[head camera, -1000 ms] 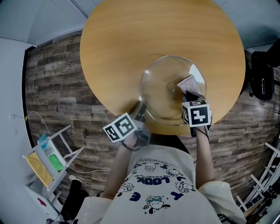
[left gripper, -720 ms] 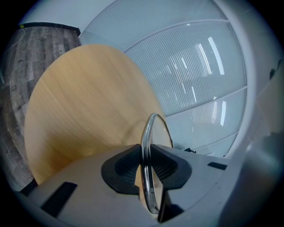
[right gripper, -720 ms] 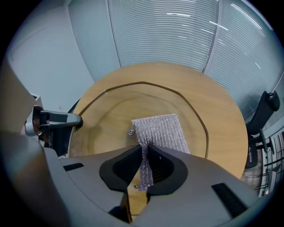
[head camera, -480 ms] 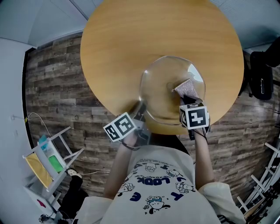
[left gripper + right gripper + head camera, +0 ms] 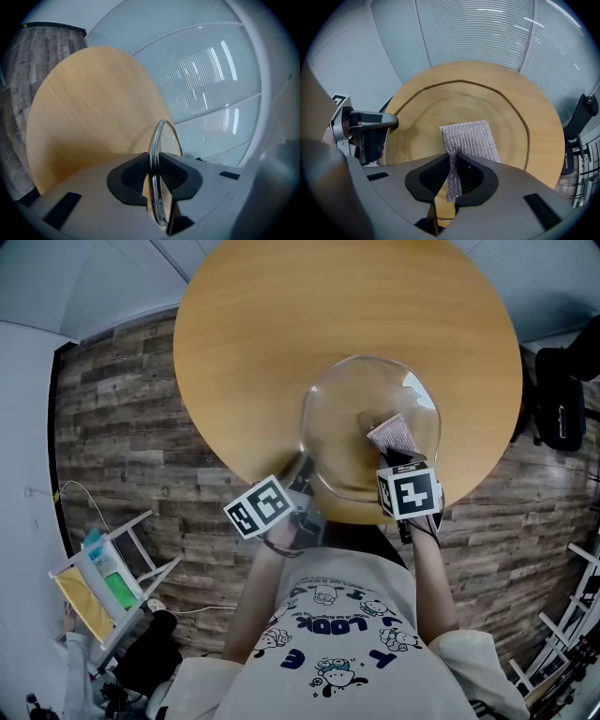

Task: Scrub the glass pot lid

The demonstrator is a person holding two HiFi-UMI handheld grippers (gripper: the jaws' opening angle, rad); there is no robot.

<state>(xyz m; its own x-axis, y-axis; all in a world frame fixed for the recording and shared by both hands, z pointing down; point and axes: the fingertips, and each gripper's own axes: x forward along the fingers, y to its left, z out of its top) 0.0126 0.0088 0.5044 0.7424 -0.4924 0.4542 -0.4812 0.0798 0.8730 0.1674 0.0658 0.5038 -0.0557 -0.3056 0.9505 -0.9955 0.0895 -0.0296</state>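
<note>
A clear glass pot lid (image 5: 349, 418) with a metal rim is held above the round wooden table (image 5: 281, 324), near its front edge. My left gripper (image 5: 298, 476) is shut on the lid's rim (image 5: 158, 154) at its near-left side, and the rim runs edge-on between the jaws. My right gripper (image 5: 401, 457) is shut on a silver mesh scrubbing cloth (image 5: 394, 435). The cloth (image 5: 468, 140) lies flat against the lid's glass (image 5: 436, 105), right of the knob (image 5: 367, 422). The left gripper (image 5: 363, 129) shows at the lid's left edge in the right gripper view.
The table stands on a wood-plank floor (image 5: 122, 427). A white rack (image 5: 103, 582) with yellow and green items stands at the lower left. A black chair (image 5: 560, 399) is at the right. Ribbed glass walls (image 5: 206, 89) are behind the table.
The right gripper has drawn the cloth down and slightly left across the lid, toward the person. The left gripper and lid have barely moved.
</note>
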